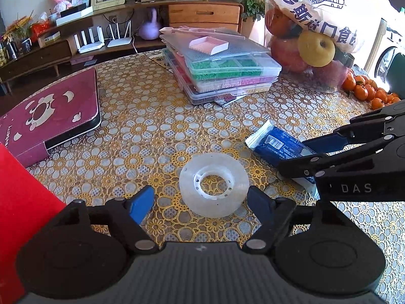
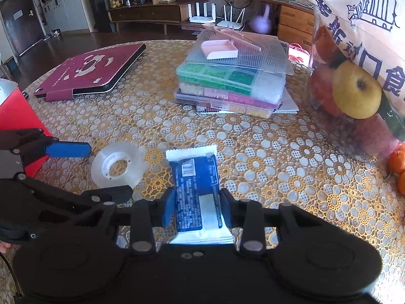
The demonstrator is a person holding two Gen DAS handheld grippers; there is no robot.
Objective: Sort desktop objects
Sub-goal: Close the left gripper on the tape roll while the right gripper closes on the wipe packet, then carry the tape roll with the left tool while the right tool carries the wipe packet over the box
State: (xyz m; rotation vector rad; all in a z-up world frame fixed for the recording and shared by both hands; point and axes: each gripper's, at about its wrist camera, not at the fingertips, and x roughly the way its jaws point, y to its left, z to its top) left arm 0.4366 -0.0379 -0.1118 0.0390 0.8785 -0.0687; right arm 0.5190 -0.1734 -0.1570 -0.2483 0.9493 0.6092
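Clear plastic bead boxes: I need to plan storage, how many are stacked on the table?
3 visible: green-bead box on top, pink-bead box beneath, purple-tinted box lowest. More could be hidden.

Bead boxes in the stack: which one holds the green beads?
The top bead box, directly under the clear pegboard with the pink scoop. The box below it shows pink and cream beads, and the lowest yellow.

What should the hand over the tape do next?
Probably close. The left hand-held gripper is open, with one finger on each side of the tape roll, which lies flat on the table. Squeezing would likely grip it. The right hand-held gripper already looks closed on the blue packet.
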